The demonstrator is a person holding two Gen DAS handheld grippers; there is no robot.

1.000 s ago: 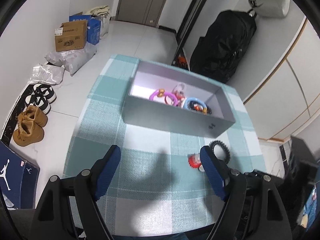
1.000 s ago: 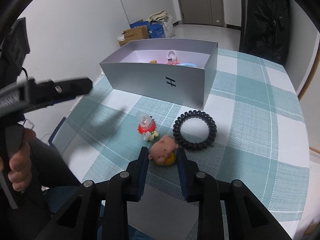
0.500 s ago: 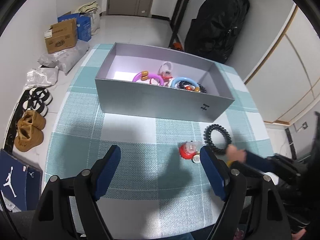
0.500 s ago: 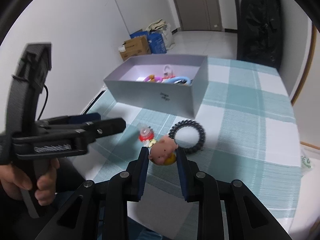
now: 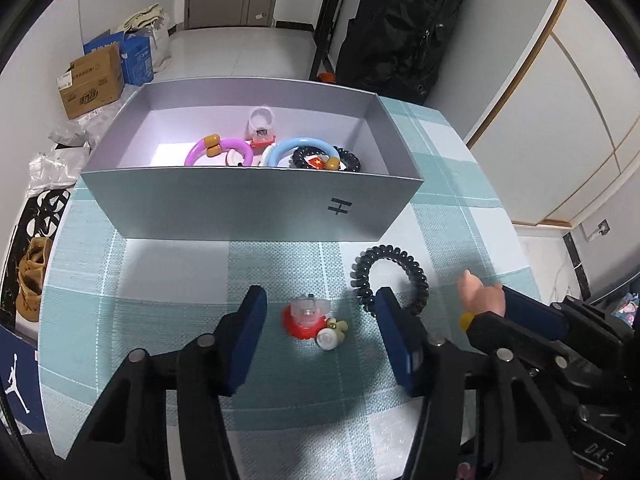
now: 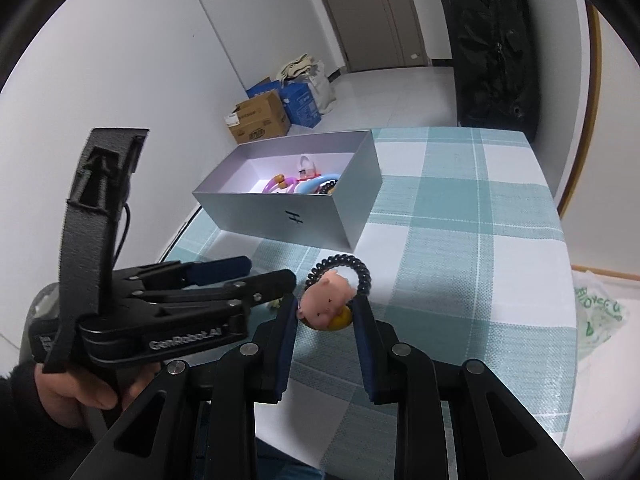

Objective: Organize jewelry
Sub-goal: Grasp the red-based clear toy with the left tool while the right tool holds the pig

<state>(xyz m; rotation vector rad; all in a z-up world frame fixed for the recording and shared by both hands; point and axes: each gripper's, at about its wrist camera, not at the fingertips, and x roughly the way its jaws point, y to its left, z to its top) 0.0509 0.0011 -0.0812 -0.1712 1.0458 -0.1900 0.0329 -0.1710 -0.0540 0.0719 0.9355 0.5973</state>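
Left gripper (image 5: 316, 320): jaws wide apart, holding nothing, poised over the small red-based charm with a clear dome and pearl bead (image 5: 310, 320), which lies on the teal-and-white checked tablecloth (image 5: 160, 280) between the blue pads. Judged step: pick this charm. To do it well, descend straight, centre the red base between the pads, and close on the base rather than the dome, which looks smooth and likely to slip. Keep the right pad clear of the black spiral coil hair tie (image 5: 390, 276), lying at about 2 o'clock from the charm, just beside the pad.

Open grey cardboard box (image 5: 248, 204) sits at 12 o'clock and holds bracelets already sorted.

Right gripper (image 6: 325, 312): jaws clamped on the pink pig-head figure with a yellow base (image 6: 326, 306), lifted off the cloth, at 3 o'clock from the charm. Figure looks soft, rounded, matte.
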